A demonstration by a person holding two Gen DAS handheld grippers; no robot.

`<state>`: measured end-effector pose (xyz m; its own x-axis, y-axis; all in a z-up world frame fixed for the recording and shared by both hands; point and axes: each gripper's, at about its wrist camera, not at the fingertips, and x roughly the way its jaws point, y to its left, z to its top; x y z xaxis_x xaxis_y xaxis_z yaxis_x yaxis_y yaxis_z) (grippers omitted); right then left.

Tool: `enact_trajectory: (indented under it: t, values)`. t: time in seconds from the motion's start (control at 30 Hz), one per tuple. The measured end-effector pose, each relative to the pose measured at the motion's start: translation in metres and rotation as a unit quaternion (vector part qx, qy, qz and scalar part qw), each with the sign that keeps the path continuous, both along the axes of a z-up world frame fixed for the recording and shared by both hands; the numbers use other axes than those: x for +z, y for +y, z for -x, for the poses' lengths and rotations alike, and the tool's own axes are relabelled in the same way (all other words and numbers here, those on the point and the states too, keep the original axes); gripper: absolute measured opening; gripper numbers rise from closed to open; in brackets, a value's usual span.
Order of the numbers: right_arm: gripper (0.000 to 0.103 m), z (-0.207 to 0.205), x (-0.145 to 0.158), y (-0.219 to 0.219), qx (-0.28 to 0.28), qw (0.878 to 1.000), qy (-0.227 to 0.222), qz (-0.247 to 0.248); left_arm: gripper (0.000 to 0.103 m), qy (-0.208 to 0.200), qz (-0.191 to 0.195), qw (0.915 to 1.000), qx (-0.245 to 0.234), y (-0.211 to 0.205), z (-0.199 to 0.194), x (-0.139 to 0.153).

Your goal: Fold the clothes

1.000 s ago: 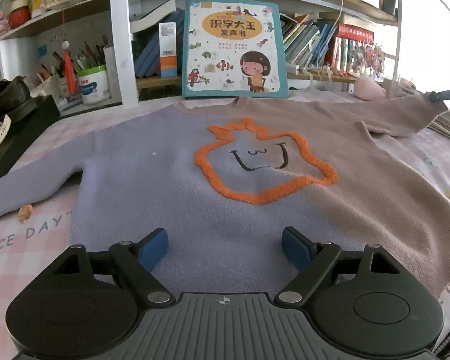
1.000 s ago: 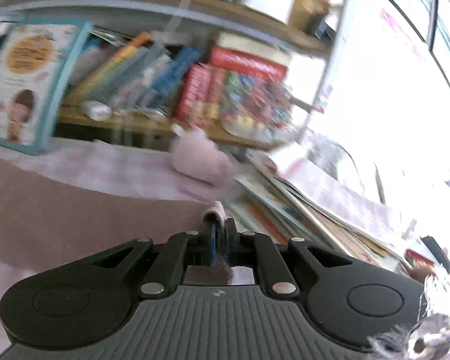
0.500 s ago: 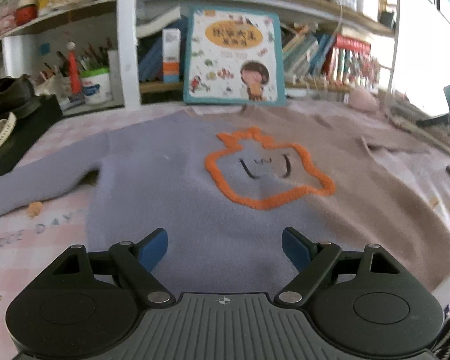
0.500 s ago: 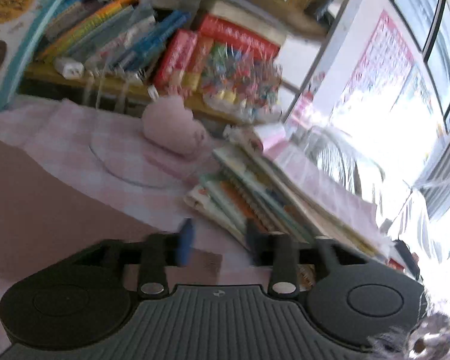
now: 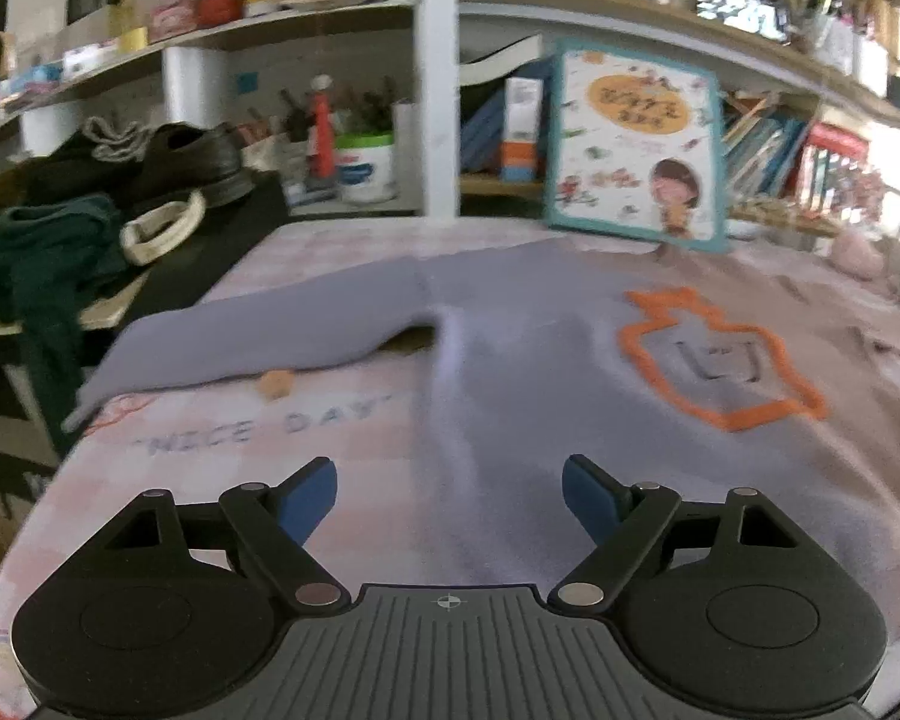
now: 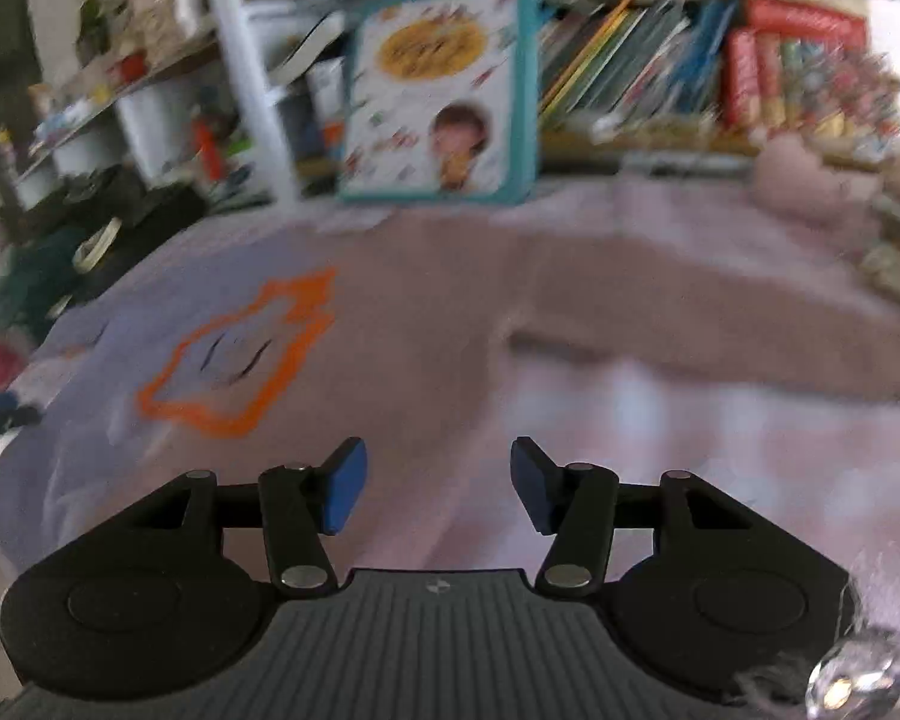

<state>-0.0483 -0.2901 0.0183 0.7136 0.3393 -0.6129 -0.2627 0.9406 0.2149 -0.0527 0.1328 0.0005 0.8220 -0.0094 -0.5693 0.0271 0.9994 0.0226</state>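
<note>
A sweater, lilac on one half and dusty pink on the other, with an orange outline on the chest [image 5: 726,360], lies flat on the pink checked table. Its lilac sleeve [image 5: 258,330] stretches left toward the table edge. My left gripper [image 5: 449,501] is open and empty above the sweater's lower left hem. In the right wrist view the sweater [image 6: 426,324] lies ahead with its pink sleeve [image 6: 690,336] folded across. My right gripper [image 6: 438,492] is open and empty over the sweater's lower right edge.
A picture book [image 5: 636,144] leans on the shelf behind the table, with more books [image 6: 660,72] to its right. A black box with a shoe [image 5: 192,162] and dark green cloth [image 5: 30,252] stands left. A pink plush [image 6: 810,180] lies far right.
My right gripper let go of the pink sleeve cuff, opened, and swung back left over the sweater. My left gripper swung left, so the lilac sleeve and table edge now show.
</note>
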Motion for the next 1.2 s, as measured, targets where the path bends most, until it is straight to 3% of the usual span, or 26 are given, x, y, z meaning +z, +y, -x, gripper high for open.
enact_trajectory:
  t: [0.3,0.43,0.5,0.57,0.6,0.7,0.77,0.87,1.0,1.1,1.13,1.2]
  values:
    - [0.052,0.028,-0.018,0.018,-0.02,1.0,0.005,-0.011,0.085,0.019,0.023,0.9993,0.024,0.019,0.01,-0.005]
    - [0.042,0.032,-0.017,0.021,-0.024,1.0,0.001,0.005,0.085,0.029,0.024,0.9989,0.028,0.022,0.011,-0.009]
    - [0.04,0.031,-0.017,0.021,-0.029,1.0,0.002,0.007,0.078,0.033,0.037,0.9986,0.02,0.021,0.009,-0.01]
    - [0.038,0.03,-0.017,0.022,-0.028,1.0,0.002,0.013,0.061,0.036,0.055,0.9978,0.008,0.02,0.007,-0.011]
    - [0.037,0.03,-0.016,0.024,-0.026,0.999,0.001,0.022,0.057,0.037,0.057,0.9977,0.001,0.018,0.005,-0.012]
    - [0.032,0.031,-0.017,0.027,-0.022,0.999,-0.002,0.042,0.044,0.038,0.038,0.9983,-0.022,0.006,0.001,-0.013]
    - [0.031,0.03,-0.018,0.023,-0.031,0.999,0.0,0.034,0.028,0.04,0.038,0.9979,-0.032,0.003,-0.001,-0.012]
    - [0.037,0.029,-0.019,0.019,-0.04,0.999,-0.001,0.025,0.027,0.043,0.042,0.9975,-0.037,0.002,-0.004,-0.012]
    - [0.039,0.025,-0.019,0.027,-0.028,0.998,-0.004,0.048,0.027,0.04,0.045,0.9975,-0.036,0.001,-0.005,-0.013]
    - [0.025,0.02,-0.019,0.032,-0.013,0.998,-0.007,0.062,0.026,0.039,0.045,0.9976,-0.037,0.0,-0.006,-0.013]
    - [0.014,0.019,-0.019,0.031,-0.009,0.999,-0.004,0.054,0.024,0.039,0.044,0.9975,-0.038,-0.001,-0.007,-0.013]
    - [0.01,0.017,-0.019,0.027,-0.01,0.999,0.002,0.037,0.021,0.04,0.043,0.9973,-0.043,-0.005,-0.008,-0.013]
